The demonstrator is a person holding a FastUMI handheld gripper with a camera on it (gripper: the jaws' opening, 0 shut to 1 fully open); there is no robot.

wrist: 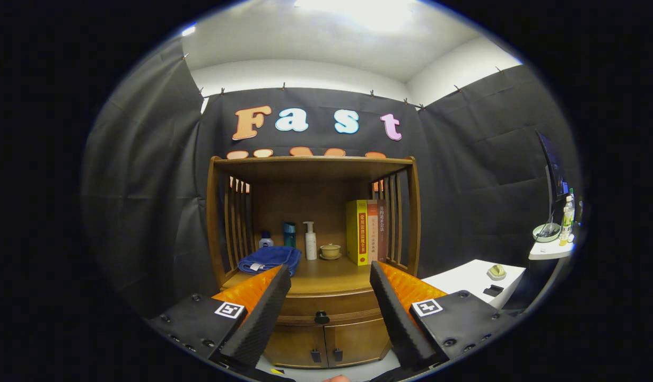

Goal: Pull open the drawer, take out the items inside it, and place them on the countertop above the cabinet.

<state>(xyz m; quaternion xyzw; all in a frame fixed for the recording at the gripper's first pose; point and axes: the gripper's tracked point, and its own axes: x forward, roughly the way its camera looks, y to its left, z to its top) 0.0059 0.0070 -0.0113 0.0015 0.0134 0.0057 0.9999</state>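
The hand-held gripper (330, 276) hangs wide and empty at lower centre, well apart from the cabinet (315, 233). The closed drawer (326, 310) sits between the fingers, its dark knob (321, 317) centred. Opening hasn't begun; next, I judge, comes closing in on that knob.

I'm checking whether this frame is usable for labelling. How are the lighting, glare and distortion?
Gripper view: a ceiling light blows out into white glare above the cabinet; fisheye bends the walls near the rim; the drawer, shut, sits in soft shade yet its knob reads clearly; the open gripper is sharp; the books are legible, unblurred.
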